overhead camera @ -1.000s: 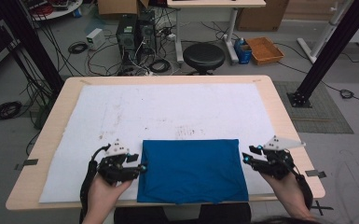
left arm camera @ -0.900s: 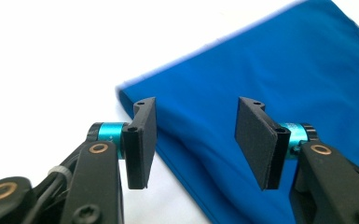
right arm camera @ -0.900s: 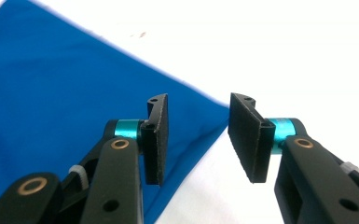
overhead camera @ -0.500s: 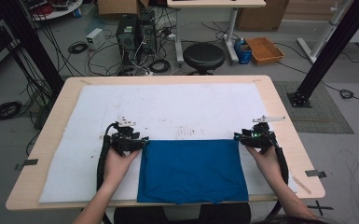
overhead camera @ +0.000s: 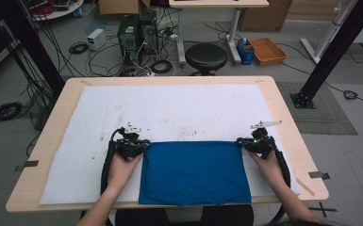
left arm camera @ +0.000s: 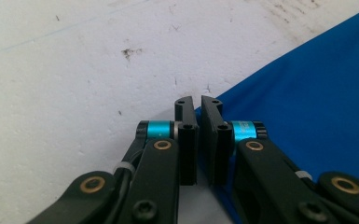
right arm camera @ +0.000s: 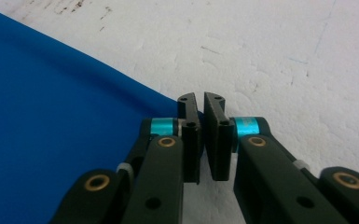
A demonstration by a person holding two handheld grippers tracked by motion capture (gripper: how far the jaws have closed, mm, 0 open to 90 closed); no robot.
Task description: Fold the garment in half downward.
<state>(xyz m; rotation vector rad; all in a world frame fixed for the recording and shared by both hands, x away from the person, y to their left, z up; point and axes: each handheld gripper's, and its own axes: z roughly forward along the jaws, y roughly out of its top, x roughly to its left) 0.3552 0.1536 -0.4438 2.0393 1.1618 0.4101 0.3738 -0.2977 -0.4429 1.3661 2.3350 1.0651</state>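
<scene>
Two hand-held grippers sit at the far corners of the blue cloth point(overhead camera: 195, 172), which lies flat on the white sheet point(overhead camera: 169, 110) at the near edge of the table point(overhead camera: 283, 108), its near hem hanging just over that edge. From the high view, your left hand-held gripper point(overhead camera: 141, 145) meets the cloth's far left corner and your right hand-held gripper point(overhead camera: 243, 142) meets the far right one. The cloth's long axis runs left to right between them, so each hand is nearest its own corner and the fabric lies inward from both.

In the left gripper view, your left hand-held gripper point(left arm camera: 199, 103) has its jaws drawn narrow, only a thin slit between them, with the cloth's point(left arm camera: 307, 112) corner tip right at the gap. Whether fabric is pinched inside, I cannot tell.

In the right gripper view, your right hand-held gripper point(right arm camera: 200, 100) is equally narrow, and the cloth point(right arm camera: 51, 130) tapers to its corner at the left jaw. The grip itself is hidden there too.

Judging by this, the next move is a fold away from the far edge toward you; confirm both corners are truly caught first.
</scene>
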